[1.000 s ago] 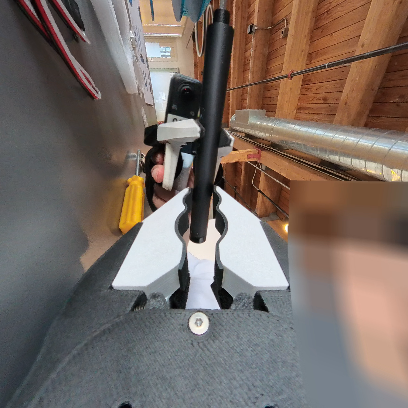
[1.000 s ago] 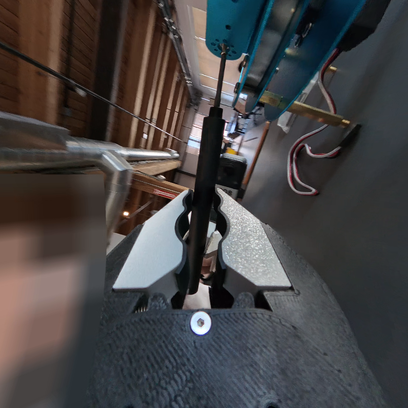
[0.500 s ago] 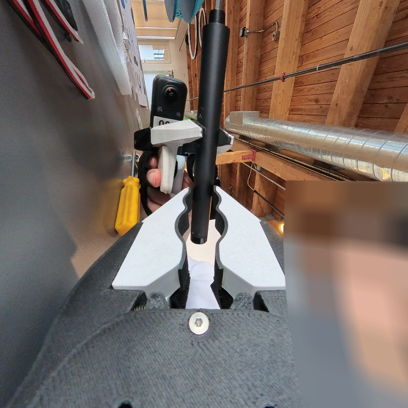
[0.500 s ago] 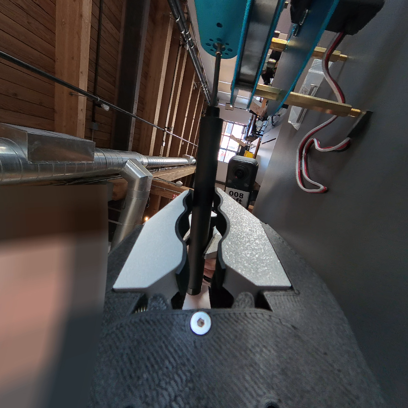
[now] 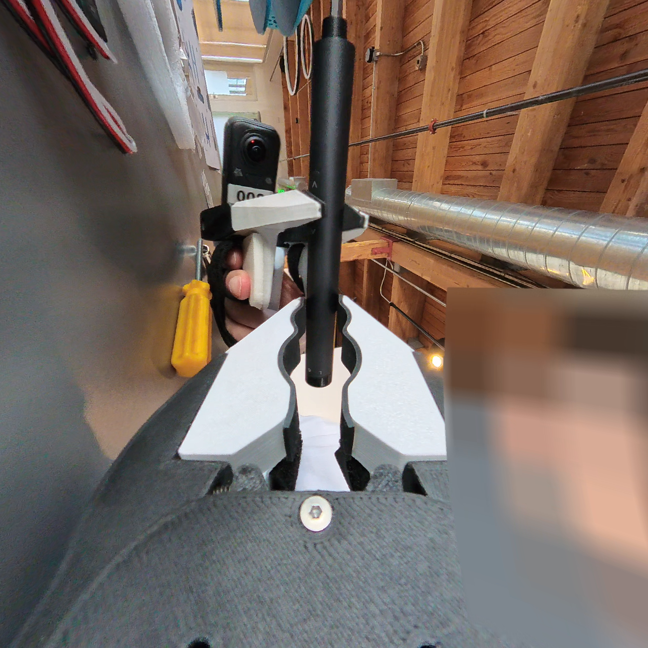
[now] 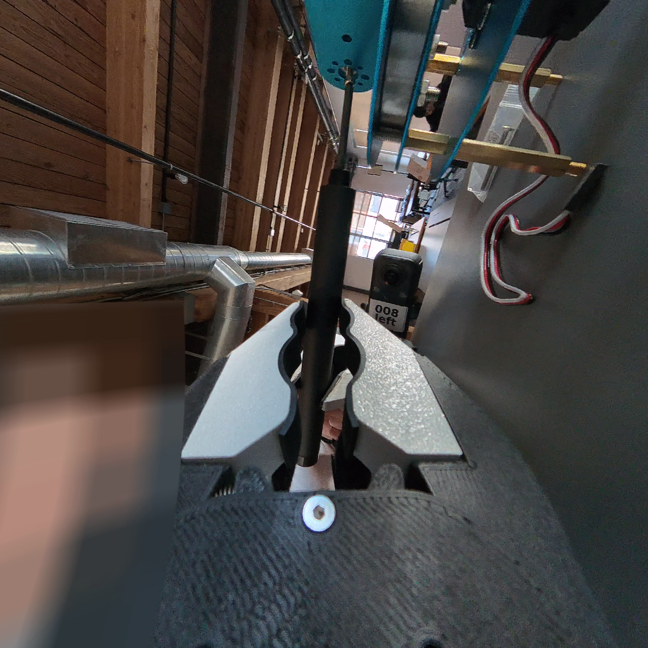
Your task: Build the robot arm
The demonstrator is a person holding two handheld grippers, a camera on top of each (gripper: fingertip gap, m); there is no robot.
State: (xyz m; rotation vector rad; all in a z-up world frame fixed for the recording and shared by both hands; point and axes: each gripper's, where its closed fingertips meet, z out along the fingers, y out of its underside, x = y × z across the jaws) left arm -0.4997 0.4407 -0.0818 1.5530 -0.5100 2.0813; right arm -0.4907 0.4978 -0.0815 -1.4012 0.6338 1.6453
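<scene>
A long black rod with a thin metal shaft at its far end meets a teal plate. My left gripper is shut on the rod near its free end. My right gripper is shut on the same rod; it also shows in the left wrist view, clamped farther along the rod, with a hand on its grip. The rod runs straight down between the right fingers. The left gripper's camera shows behind it.
A grey board carries a yellow-handled screwdriver. Red-and-white cable and brass standoffs sit by the teal plates. A silver duct and wooden beams run behind. Blurred patches cover a person. The grippers' ends are close to 5 cm from one another.
Both grippers have kept hold of the rod. The right gripper has swung level across the rod and sits closer in the left view. The right view has steadied and shifted slightly.
</scene>
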